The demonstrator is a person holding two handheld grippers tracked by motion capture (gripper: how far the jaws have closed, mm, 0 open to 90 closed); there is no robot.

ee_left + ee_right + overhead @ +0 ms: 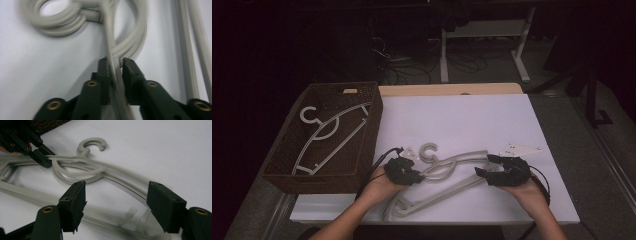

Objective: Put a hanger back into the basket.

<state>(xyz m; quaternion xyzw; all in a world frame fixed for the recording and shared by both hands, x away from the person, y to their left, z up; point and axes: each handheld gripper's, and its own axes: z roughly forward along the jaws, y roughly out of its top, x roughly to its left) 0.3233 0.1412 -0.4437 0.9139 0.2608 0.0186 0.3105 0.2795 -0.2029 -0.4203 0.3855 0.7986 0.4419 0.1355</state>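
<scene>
Plastic hanger (439,186), beside the basket (362,145): we clamped our left claw (115,65) onto its rim for lifting; our right claw (116,195) stood open.

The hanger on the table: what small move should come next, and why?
Probably close the right gripper on the hanger. The left gripper is already shut on one arm of it, while the right jaws stand open around the other end without pressing. With both ends held, the hanger could then be lifted toward the basket, where another hanger lies.
</scene>
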